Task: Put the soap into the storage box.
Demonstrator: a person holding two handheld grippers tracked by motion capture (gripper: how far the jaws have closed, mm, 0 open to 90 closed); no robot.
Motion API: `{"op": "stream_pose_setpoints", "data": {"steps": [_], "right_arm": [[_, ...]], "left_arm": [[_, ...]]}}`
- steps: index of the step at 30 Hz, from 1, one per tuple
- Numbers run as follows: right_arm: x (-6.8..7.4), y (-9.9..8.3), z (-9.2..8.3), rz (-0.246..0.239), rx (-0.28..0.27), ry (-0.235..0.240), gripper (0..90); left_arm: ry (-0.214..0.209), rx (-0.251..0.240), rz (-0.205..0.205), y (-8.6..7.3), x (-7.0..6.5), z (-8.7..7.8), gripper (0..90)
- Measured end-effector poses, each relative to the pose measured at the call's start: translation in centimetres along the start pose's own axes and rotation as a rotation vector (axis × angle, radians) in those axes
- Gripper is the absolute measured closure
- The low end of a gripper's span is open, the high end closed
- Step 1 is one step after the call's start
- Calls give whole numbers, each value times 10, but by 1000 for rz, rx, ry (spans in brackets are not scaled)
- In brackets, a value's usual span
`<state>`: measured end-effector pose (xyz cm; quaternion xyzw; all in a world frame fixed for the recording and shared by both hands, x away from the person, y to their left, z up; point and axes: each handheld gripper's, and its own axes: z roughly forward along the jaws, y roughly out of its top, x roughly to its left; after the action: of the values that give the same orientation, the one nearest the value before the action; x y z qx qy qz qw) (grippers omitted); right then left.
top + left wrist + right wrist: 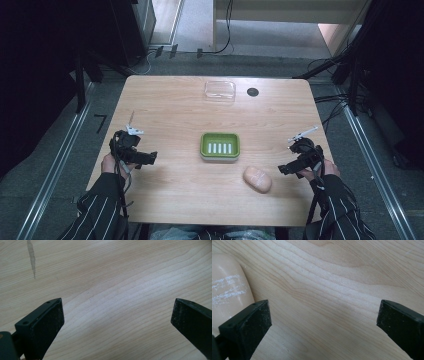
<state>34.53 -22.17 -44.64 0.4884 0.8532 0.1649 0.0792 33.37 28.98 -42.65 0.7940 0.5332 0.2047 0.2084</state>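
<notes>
— What's on the desk [175,105]?

— A pale wooden desk. At its centre sits a green soap dish [220,146] with white slats inside. Just beside it, toward the person's right, a peach-coloured bar of soap [257,179] lies flat on the wood. At the far edge is a clear plastic lid [219,90], near a small dark hole [252,92].

— And the tongs?

— The person holds one pair in each hand. The left tongs [150,159] hover at the left, well apart from the dish, jaws wide open, nothing between them. The right tongs [284,170] are near the soap, also wide open and empty; in the right gripper view the soap sits beside one jaw, not touching.
</notes>
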Motion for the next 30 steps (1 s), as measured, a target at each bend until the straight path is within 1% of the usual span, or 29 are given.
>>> {"op": "stream_pose_setpoints", "data": {"steps": [4,5,8,10,12,16,17,19,21,22,23,26,27,29,30], "right_arm": [[2,2,1,-8,9,2,0],[2,2,1,-20,9,-1,0],[6,3,0,-16,7,-7,0],[7,4,-1,-26,3,-5,0],[8,6,-1,-30,3,-6,0],[11,8,-1,-38,-5,19,0],[12,9,-2,-41,-2,24,0],[13,12,-1,-54,-19,34,0],[15,14,-1,-58,-20,42,0],[16,16,-1,-74,-15,49,0],[16,16,-1,-74,-15,49,0],[19,17,0,-89,-4,74,0],[20,17,-1,-93,-9,83,0],[22,16,-3,-86,-33,89,0],[24,16,-5,-89,-48,102,0]], "left_arm": [[3,0,0,-1,0,-1,0],[1,5,1,-1,1,-1,0],[-3,6,0,-2,1,0,0],[-6,10,3,-3,1,-1,0],[-4,7,-8,-4,1,-1,0],[3,8,-14,-5,2,-3,0],[5,10,-13,-6,3,-3,0],[6,16,-10,-6,3,-3,0],[6,19,-4,-7,4,-2,0],[4,19,-4,-7,4,-2,0],[4,16,-4,-7,4,-2,0],[-4,18,2,-9,4,-2,0],[-5,19,6,-9,5,-2,0],[-8,11,4,-10,5,-3,0],[-8,11,5,-10,5,-4,0]]}}
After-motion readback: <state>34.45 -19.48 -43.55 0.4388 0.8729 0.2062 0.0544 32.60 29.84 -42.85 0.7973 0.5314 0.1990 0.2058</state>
